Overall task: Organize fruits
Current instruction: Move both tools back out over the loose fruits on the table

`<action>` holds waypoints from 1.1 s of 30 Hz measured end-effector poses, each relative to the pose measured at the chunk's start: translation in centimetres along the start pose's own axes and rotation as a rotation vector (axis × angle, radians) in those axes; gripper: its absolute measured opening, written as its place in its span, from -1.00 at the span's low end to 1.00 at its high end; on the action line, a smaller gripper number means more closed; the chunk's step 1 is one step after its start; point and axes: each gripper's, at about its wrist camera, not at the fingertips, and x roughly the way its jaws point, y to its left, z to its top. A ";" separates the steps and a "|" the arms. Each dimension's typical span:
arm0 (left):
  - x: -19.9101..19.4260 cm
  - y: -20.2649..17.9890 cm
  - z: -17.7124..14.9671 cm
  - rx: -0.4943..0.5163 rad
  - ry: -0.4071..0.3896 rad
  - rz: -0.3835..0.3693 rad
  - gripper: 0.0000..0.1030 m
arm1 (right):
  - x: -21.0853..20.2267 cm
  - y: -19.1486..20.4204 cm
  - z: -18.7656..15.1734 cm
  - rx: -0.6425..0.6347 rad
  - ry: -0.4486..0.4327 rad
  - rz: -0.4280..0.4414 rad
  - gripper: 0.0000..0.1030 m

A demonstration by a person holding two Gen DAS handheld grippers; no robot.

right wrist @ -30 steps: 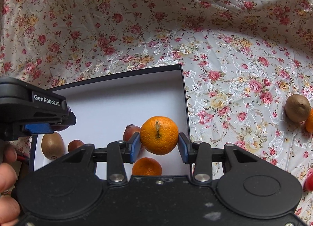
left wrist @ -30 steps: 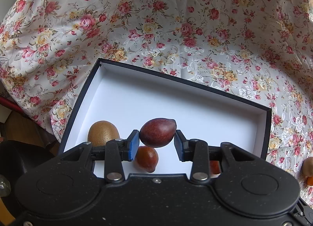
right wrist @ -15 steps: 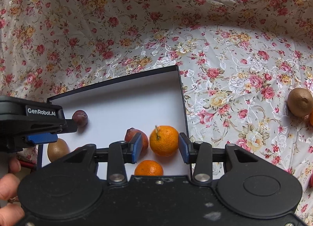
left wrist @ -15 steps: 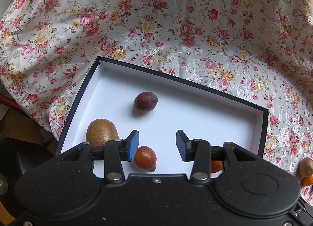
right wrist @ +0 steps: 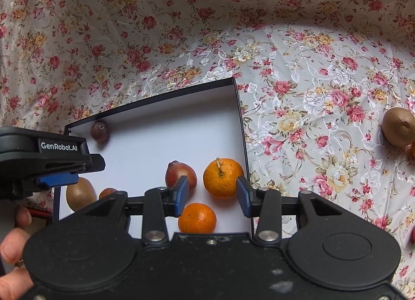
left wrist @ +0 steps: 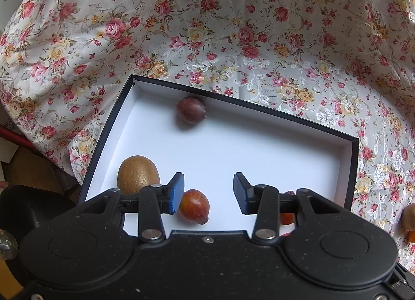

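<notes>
Both grippers, left gripper (left wrist: 208, 193) and right gripper (right wrist: 211, 193), hang released over the box (right wrist: 240, 123), mandarin (right wrist: 223, 178) resting just ahead between the right's fingers, so lift straight up before fetching the kiwi (right wrist: 398, 126) far right.

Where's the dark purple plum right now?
The dark purple plum lies inside the box, against its far wall near the far-left corner, apart from the kiwi. The right wrist view shows it too.
</notes>
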 end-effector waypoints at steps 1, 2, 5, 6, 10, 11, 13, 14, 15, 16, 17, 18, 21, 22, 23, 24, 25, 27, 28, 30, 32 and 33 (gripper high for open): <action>0.0 0.0 0.0 0.000 0.000 0.001 0.00 | -0.1 0.0 -0.1 -0.003 0.003 0.001 -0.15; -0.1 -0.1 0.0 0.003 -0.001 0.004 0.00 | -0.1 0.0 -0.1 -0.006 0.006 0.001 -0.15; -0.3 -0.5 -0.1 0.024 -0.005 0.016 0.00 | -0.3 -0.1 -0.3 -0.010 0.015 -0.001 -0.15; -0.4 -0.6 -0.2 0.033 -0.008 0.018 0.00 | -0.4 -0.2 -0.3 -0.009 0.019 0.001 -0.15; -0.7 -1.5 -0.4 0.080 -0.023 0.035 0.00 | -0.9 -0.6 -0.4 -0.003 0.029 0.016 -0.15; -0.8 -1.6 -0.4 0.091 -0.025 0.038 0.00 | -1.1 -0.8 -0.4 0.001 0.027 0.017 -0.15; -0.9 -2.2 -0.6 0.115 -0.028 0.038 0.00 | -1.6 -1.2 -0.3 0.009 0.020 0.017 -0.15; -1.0 -2.4 -0.8 0.125 -0.029 0.038 0.00 | -1.8 -1.4 -0.2 0.015 0.016 0.015 -0.15; -1.0 -2.8 -0.9 0.140 -0.032 0.040 0.00 | -2.1 -1.7 -0.1 0.022 0.012 0.015 -0.15; -1.1 -3.3 -1.1 0.154 -0.035 0.041 0.00 | -2.4 -2.0 -0.1 0.031 0.010 0.015 -0.15; -1.2 -3.6 -1.2 0.164 -0.038 0.042 0.00 | -2.6 -2.3 0.0 0.040 0.009 0.017 -0.15; -1.3 -4.1 -1.4 0.178 -0.040 0.042 0.00 | -2.8 -2.6 0.1 0.048 0.009 0.018 -0.15; -1.7 -5.6 -1.9 0.223 -0.051 0.040 0.00 | -3.3 -3.5 0.2 0.068 0.007 0.008 -0.15; -1.9 -6.1 -2.2 0.239 -0.058 0.041 0.00 | -3.4 -3.8 0.2 0.074 0.005 0.003 -0.15; -2.0 -6.7 -2.4 0.254 -0.064 0.041 0.00 | -3.6 -4.1 0.2 0.080 0.004 -0.001 -0.15; -2.2 -7.2 -2.6 0.269 -0.070 0.040 0.00 | -3.8 -4.4 0.2 0.085 0.003 -0.004 -0.15; -2.4 -7.8 -2.8 0.283 -0.073 0.036 0.00 | -4.0 -4.7 0.2 0.091 0.003 -0.008 -0.15; -2.6 -8.9 -3.1 0.303 -0.072 0.020 0.00 | -4.4 -5.6 0.2 0.103 0.003 -0.020 -0.15; -2.7 -9.4 -3.3 0.310 -0.068 0.009 0.00 | -4.6 -6.0 0.2 0.110 0.002 -0.027 -0.15; -2.9 -10.4 -3.6 0.320 -0.058 -0.016 0.00 | -4.9 -6.9 0.2 0.125 0.004 -0.042 -0.15; -3.1 -11.4 -3.9 0.330 -0.048 -0.040 0.00 | -5.2 -7.9 0.1 0.141 0.012 -0.061 -0.15; -3.3 -11.9 -4.1 0.335 -0.046 -0.048 0.00 | -5.3 -8.4 0.1 0.150 0.014 -0.068 -0.15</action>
